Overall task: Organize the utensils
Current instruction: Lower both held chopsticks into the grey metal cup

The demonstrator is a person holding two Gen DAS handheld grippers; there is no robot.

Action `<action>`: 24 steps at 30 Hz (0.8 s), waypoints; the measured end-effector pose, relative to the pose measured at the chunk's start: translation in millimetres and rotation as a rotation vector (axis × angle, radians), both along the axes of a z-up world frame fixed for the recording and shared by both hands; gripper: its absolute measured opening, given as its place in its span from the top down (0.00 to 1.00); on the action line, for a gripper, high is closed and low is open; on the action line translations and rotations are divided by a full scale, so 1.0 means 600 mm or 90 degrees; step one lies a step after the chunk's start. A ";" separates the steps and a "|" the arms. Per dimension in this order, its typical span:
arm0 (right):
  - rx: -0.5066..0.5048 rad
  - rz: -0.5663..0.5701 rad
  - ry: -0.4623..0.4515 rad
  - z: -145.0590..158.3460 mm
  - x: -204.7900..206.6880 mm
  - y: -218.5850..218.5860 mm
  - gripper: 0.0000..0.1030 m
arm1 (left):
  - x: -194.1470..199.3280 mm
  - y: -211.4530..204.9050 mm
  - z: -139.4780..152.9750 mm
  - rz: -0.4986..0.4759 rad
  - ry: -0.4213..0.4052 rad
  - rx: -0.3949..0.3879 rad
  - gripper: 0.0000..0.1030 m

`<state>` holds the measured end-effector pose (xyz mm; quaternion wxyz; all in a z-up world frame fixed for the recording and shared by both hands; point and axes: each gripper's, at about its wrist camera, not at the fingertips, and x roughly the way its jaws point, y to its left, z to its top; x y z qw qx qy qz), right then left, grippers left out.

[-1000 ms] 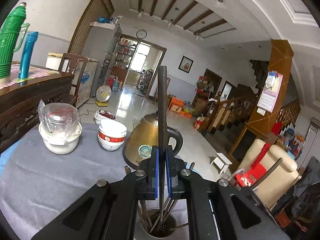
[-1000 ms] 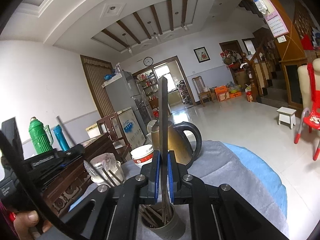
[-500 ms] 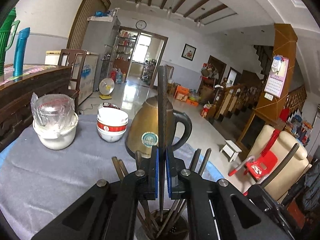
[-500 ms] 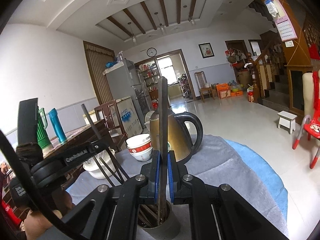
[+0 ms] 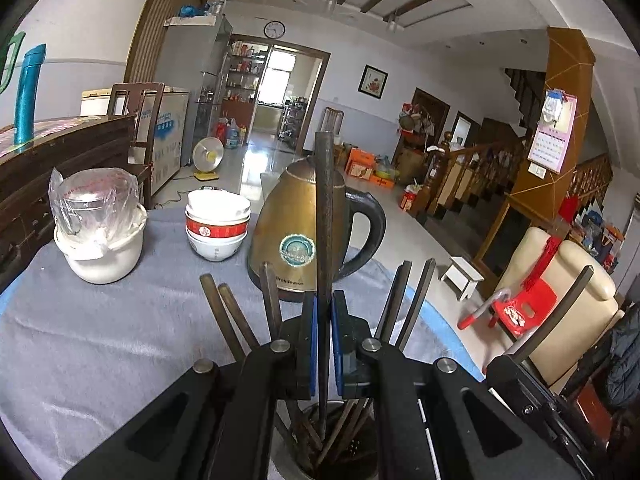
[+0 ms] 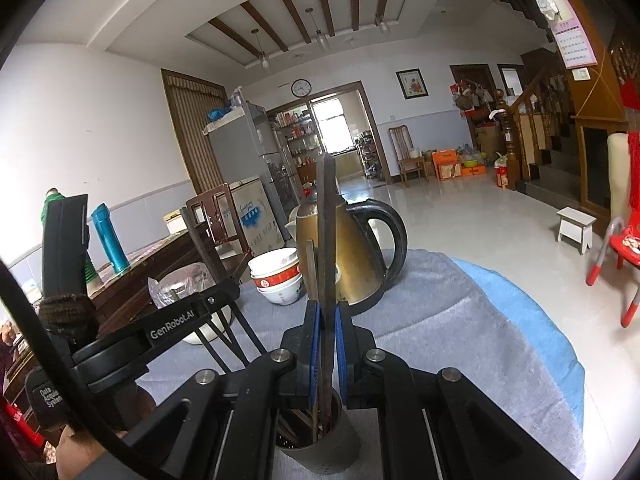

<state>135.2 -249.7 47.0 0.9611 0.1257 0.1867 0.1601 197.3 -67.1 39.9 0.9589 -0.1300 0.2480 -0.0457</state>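
my left tongs (image 5: 323, 344) and right tongs (image 6: 325, 350) are each clamped on one upright chopstick (image 5: 324, 216), tips down in the metal cup (image 6: 316, 452) at 6 o'clock on the desk (image 5: 120, 320). several sticks stand inside already; i judge only letting go of these two remains.

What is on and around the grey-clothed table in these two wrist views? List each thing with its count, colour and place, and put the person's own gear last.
kettle: one, brass with black handle, table's far side.
bowls: a stack, white with red band, left of kettle.
pot: one, white, a bagged clear lid on top, left of bowls.
holder: one, grey metal, near edge, with dark chopsticks standing in it.
cloth: one, grey, over the table.
flask: one, teal, on the wooden side table.
stool: one, white, on the floor.
left gripper: shut on a dark chopstick.
right gripper: shut on dark chopsticks.
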 end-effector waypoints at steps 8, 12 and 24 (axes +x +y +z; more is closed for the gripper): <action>0.002 0.001 0.006 -0.005 0.001 0.001 0.92 | -0.001 -0.006 -0.003 -0.005 0.008 0.006 0.93; 0.001 0.002 0.008 -0.007 0.002 0.000 0.92 | -0.002 -0.009 -0.003 -0.008 0.011 0.009 0.93; 0.001 0.003 0.020 -0.016 0.004 0.001 0.92 | 0.000 -0.011 -0.007 -0.013 0.026 0.013 0.93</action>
